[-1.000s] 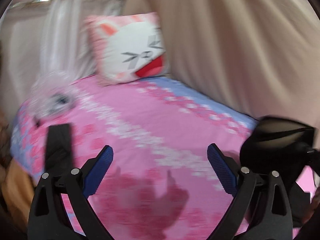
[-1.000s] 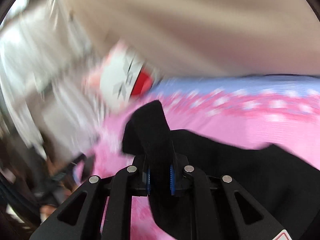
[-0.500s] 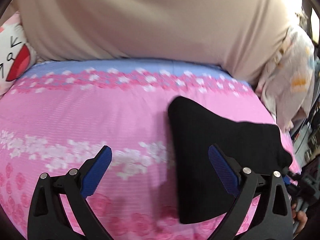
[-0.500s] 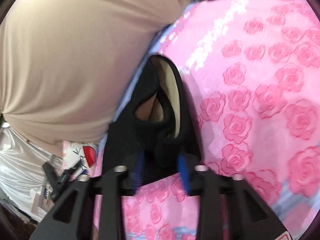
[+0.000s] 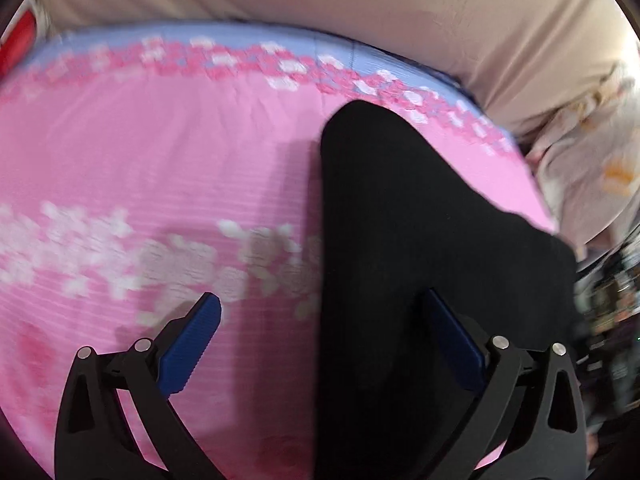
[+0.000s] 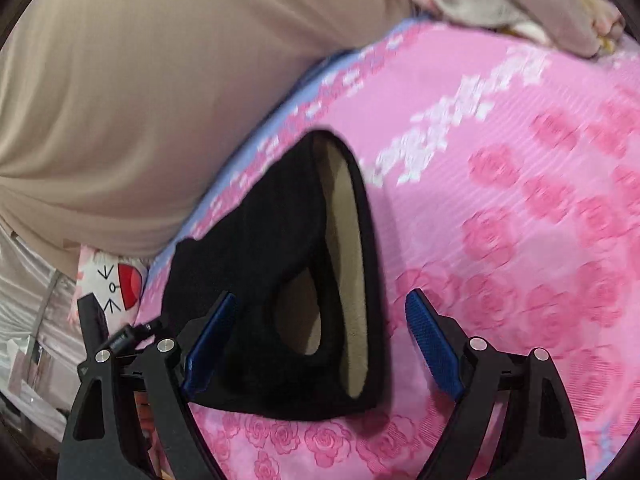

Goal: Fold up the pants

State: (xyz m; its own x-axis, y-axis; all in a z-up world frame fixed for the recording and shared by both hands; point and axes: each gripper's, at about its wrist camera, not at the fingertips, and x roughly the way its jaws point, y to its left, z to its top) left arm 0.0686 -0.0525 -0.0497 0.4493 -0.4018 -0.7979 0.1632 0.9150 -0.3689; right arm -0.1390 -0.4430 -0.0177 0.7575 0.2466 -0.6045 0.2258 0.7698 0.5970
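In the left wrist view, the left gripper (image 5: 320, 336) fills the bottom of the frame with its jaws spread wide, the blue pads (image 5: 190, 350) clear of any cloth and nothing pinched between them. The black pants (image 5: 420, 260) lie on the pink bedspread (image 5: 140, 160), running from just above the frame's centre down to the lower right; the fabric passes under the right-hand finger and partly into the gap between the two, but neither pad presses on it. The spread carries a band of white flowers across the middle left and a blue strip with pink and white flowers along its far edge at the top. Behind that edge hangs a beige curtain (image 5: 400, 0), and a pale patterned cloth (image 5: 592, 168) is bunched at the right edge. The whole view is somewhat blurred. In the right wrist view, the right gripper (image 6: 320, 348) sits at the bottom with its jaws wide apart; they have just been opening, and the pants (image 6: 260, 240) lie between them, resting on the bedspread (image 6: 520, 200) without being gripped. The garment's opening gapes toward the camera, showing a tan lining inside the black cloth. Pink roses cover the spread in the right half of the frame. At the lower left edge stands a pillow with a cartoon cat face (image 6: 112, 288), under the beige curtain (image 6: 160, 80) that fills the upper left.
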